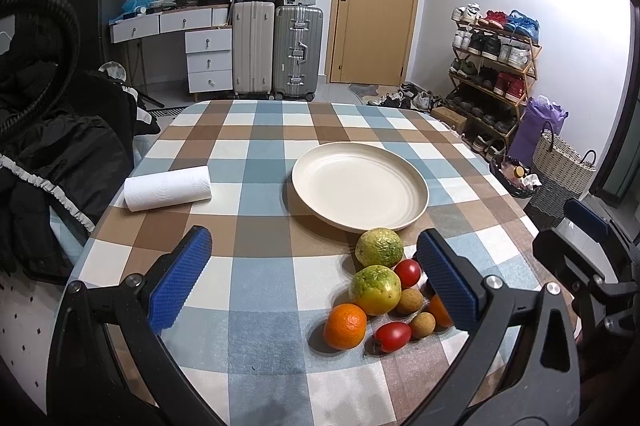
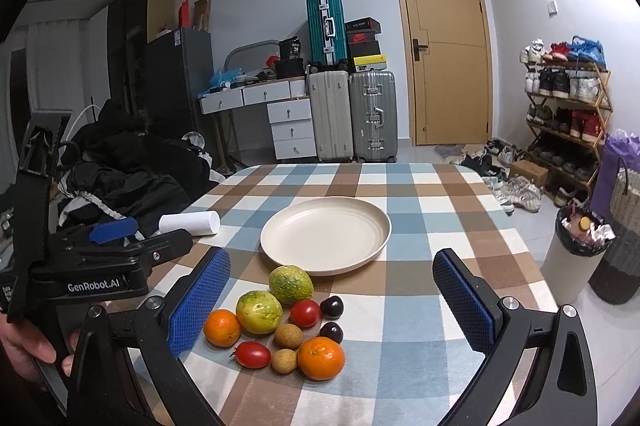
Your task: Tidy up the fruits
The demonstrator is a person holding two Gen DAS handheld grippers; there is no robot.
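Both grippers, left gripper and right gripper, hover with jaws spread wide and empty above the near end of the checked table.

The fruits lie bunched just near of the empty plate: two guavas, two oranges, tomatoes, longans, dark cherries. They touch, so closing on one may nudge round neighbours rolling toward the table's near edge; a hard squeeze could split a tomato.

Second orange and dark fruit half hidden behind left gripper's finger; right gripper edge-cropped.
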